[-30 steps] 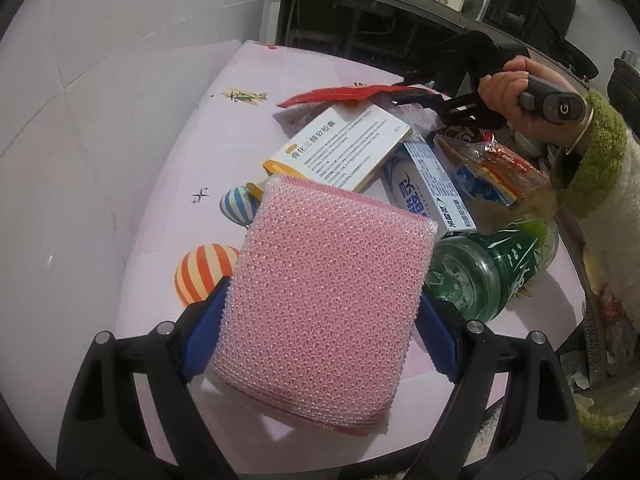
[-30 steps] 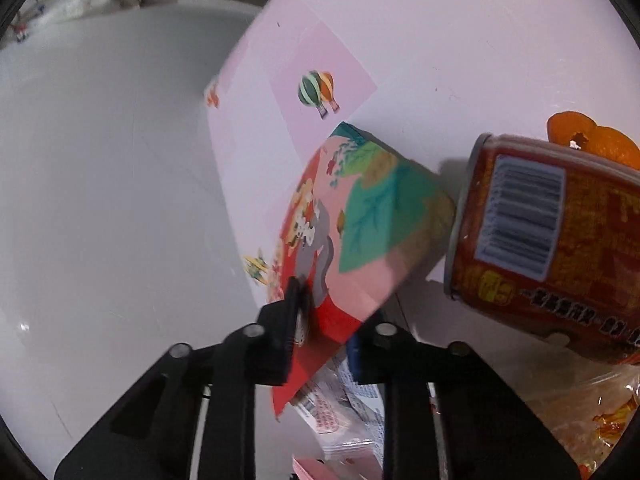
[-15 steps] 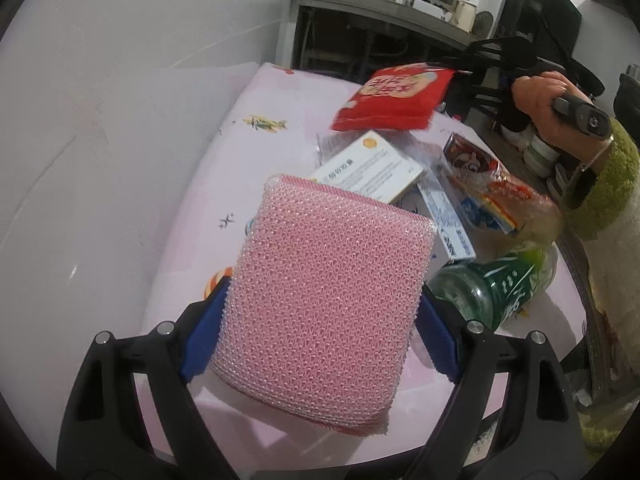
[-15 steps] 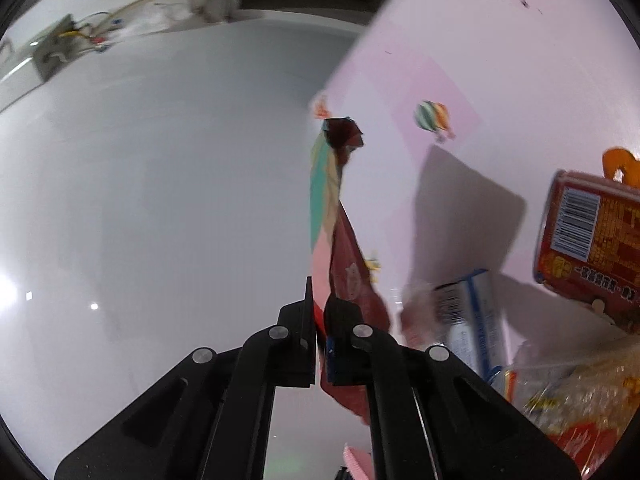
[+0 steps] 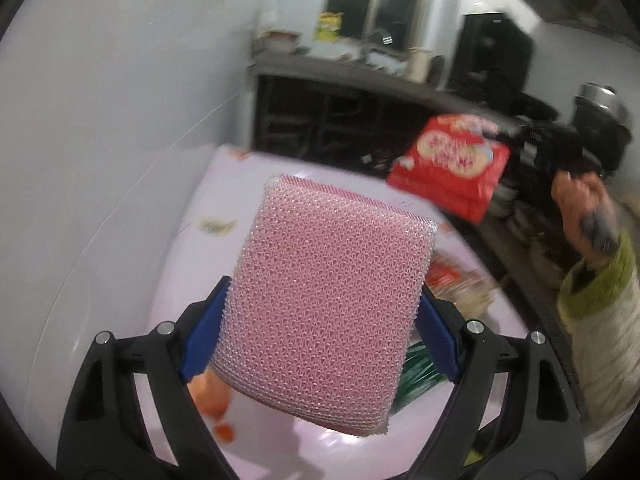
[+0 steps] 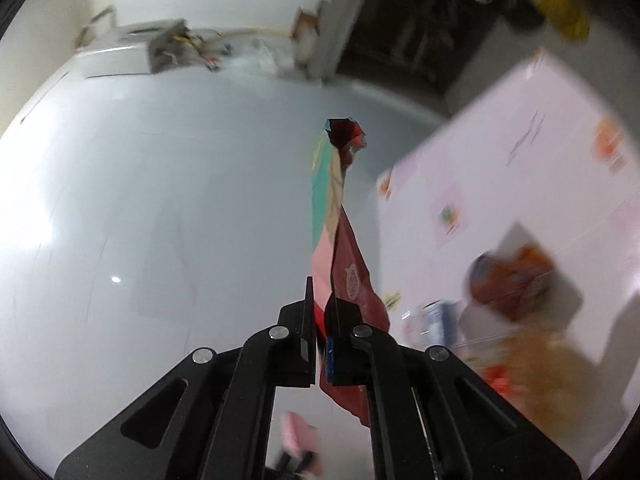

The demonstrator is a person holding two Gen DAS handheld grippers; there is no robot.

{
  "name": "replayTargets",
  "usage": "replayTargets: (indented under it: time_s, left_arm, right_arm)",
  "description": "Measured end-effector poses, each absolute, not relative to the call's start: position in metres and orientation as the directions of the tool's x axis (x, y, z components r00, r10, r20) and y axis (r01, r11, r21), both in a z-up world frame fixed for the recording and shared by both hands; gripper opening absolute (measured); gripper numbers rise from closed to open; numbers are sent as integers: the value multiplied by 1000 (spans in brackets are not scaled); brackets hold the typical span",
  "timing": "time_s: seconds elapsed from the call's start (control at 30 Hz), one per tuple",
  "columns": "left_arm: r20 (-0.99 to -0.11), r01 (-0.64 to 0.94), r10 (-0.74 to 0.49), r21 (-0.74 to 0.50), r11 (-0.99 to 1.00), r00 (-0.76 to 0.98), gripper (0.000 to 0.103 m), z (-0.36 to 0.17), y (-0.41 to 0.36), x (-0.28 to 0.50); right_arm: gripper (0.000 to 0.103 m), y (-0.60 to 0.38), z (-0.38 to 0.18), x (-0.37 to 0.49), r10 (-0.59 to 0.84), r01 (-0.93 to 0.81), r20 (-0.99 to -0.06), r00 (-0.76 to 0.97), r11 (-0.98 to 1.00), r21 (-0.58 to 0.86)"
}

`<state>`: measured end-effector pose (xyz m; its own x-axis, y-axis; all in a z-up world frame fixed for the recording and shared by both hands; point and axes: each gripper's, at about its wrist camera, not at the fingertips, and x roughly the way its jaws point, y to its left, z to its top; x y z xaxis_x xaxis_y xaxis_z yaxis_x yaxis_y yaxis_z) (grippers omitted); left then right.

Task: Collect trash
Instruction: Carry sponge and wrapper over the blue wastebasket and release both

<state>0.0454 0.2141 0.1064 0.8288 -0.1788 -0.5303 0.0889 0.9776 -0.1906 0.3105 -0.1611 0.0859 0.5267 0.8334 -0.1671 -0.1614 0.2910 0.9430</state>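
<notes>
My left gripper (image 5: 320,320) is shut on a pink mesh sponge (image 5: 328,300) and holds it up above the pink table (image 5: 224,192). My right gripper (image 6: 320,312) is shut on a flat red snack wrapper (image 6: 344,272), seen edge-on and lifted off the table. The same wrapper shows in the left wrist view (image 5: 452,164), held high at the right by the other hand. Blurred trash stays on the table: a red can (image 6: 508,280), a blue and white box (image 6: 436,320) and a green bottle (image 5: 416,372).
A white wall (image 5: 100,120) runs along the table's left side. A dark counter (image 5: 340,96) with kitchen items stands behind the table. Orange peel bits (image 5: 212,400) lie near the left fingers. A clear bag of food waste (image 6: 532,360) lies at the right.
Both grippers have risen away from the table. The right gripper has lifted the red wrapper clear of the pile and turned it edge-on. The left still holds the sponge.
</notes>
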Motion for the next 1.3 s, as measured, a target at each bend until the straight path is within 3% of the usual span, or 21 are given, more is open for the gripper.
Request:
replayTargets:
  time_s: [0.17, 0.3, 0.6, 0.97, 1.3]
  left_arm:
    - [-499, 288, -350, -200, 936, 793, 81, 136, 149, 79]
    - [-514, 450, -489, -210, 868, 705, 81, 149, 77, 113]
    - [-658, 644, -694, -402, 651, 291, 82, 114, -123, 193]
    - [-889, 555, -458, -379, 740, 3, 83, -30, -310, 246]
    - [-924, 452, -374, -370, 811, -85, 88, -118, -376, 305]
  right_arm:
    - [3, -247, 108, 228, 640, -172, -248, 727, 520, 837]
    - [3, -298, 104, 161, 450, -79, -306, 839, 656, 750]
    - [3, -367, 45, 69, 0, 320, -513, 858, 782, 535]
    - [3, -430, -92, 91, -113, 577, -711, 694, 677, 456]
    - [6, -466, -164, 138, -166, 648, -769, 617, 663, 376]
